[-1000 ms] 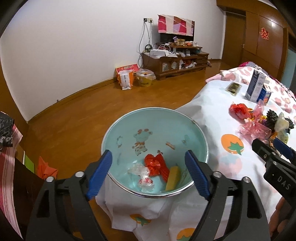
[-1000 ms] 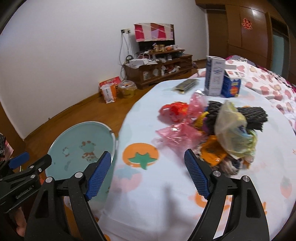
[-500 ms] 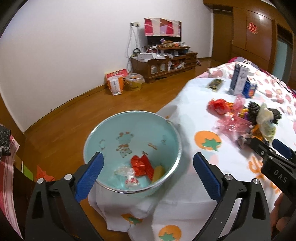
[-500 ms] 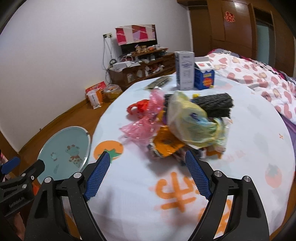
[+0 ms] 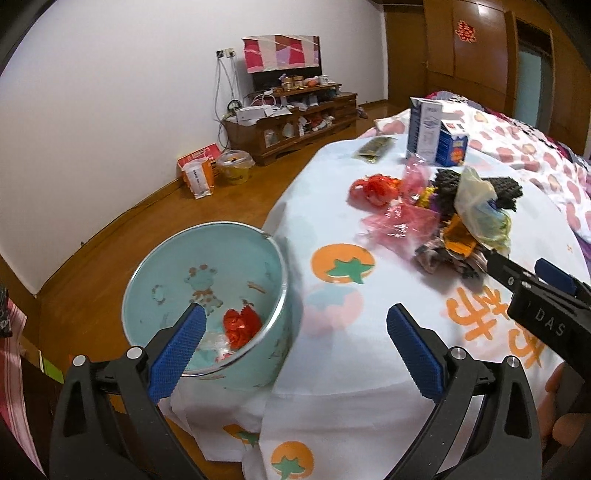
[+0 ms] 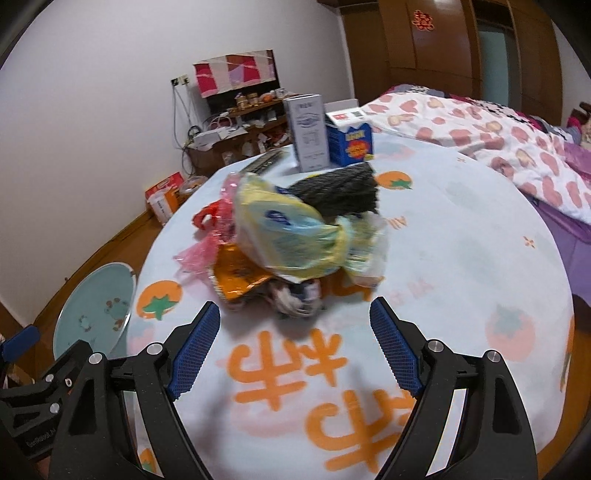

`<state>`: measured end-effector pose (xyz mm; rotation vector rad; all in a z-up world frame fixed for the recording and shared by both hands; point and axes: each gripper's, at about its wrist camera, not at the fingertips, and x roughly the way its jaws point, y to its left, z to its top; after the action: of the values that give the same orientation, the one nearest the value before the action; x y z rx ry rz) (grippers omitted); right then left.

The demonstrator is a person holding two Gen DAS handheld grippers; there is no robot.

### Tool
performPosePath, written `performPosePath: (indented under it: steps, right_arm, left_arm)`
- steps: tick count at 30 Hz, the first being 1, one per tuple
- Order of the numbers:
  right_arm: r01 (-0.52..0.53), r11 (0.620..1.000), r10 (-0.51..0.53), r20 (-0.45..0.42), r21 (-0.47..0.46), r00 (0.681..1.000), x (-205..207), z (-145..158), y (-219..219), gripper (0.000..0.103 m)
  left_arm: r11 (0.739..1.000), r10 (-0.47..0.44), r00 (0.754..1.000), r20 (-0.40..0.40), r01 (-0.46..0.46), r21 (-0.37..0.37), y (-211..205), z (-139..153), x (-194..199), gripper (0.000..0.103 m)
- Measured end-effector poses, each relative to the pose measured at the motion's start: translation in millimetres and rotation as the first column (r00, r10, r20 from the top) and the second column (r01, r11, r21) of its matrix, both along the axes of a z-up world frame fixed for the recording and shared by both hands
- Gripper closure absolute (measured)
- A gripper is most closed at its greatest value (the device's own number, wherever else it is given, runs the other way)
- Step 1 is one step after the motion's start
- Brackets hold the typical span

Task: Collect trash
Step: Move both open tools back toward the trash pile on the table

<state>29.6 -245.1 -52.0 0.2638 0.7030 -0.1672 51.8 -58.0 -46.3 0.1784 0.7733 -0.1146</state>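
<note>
I hold my left gripper (image 5: pixel 295 345) low at the table's (image 5: pixel 351 354) near edge, its blue pads spread wide with nothing between them; the left pad (image 5: pixel 176 351) overlaps the basin (image 5: pixel 207 295) in view. My right gripper (image 6: pixel 295 345) is level above the cloth, pointed at the trash pile (image 6: pixel 295 236), fingers wide apart and empty, the pile just ahead of the tips.

In the left view the right gripper's body (image 5: pixel 546 317) reads "DAS". Large orange characters are printed on the cloth (image 6: pixel 280 365); I cannot read them. A tall white carton (image 6: pixel 308 133) and a blue box (image 6: pixel 351 144) stand behind the pile, their print too small to make out. A red double-happiness sign (image 5: pixel 464 27) hangs on the wardrobe.

The pile lies mid-table: a yellow bag (image 6: pixel 291 236) on top, pink plastic (image 6: pixel 201 251), an orange wrapper (image 6: pixel 240 277), a black mesh pad (image 6: pixel 340 192). The basin at the table's left edge holds a red wrapper (image 5: pixel 242 326) and pale scraps.

Compared with half a second ago, my right gripper has closed in on the pile, and my left has swung rightward, so the basin sits further left in its view.
</note>
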Motion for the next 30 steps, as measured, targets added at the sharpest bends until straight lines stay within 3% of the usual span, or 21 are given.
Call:
performPosePath:
  steps: [17, 26, 30]
  right_arm:
    - [0.071, 0.997, -0.071, -0.004, -0.006, 0.997, -11.7, -5.6, -53.1, 0.022]
    - [-0.041, 0.999, 0.042, 0.045, -0.033, 0.998, 30.4, 14.5, -40.8, 0.022]
    - [-0.083, 0.996, 0.084, 0.012, -0.045, 0.996, 57.1, 3.4, -32.5, 0.032]
  left_arm:
    - [0.998, -0.055, 0.997, -0.044, 0.056, 0.009, -24.9, -21.5, 12.9, 0.007]
    - [0.999, -0.039, 0.999, -0.030, 0.038, -0.001, -17.3, -16.8, 25.3, 0.007]
    - [1.000, -0.025, 0.999, -0.033, 0.025, -0.007, -13.2, -15.2, 29.9, 0.008]
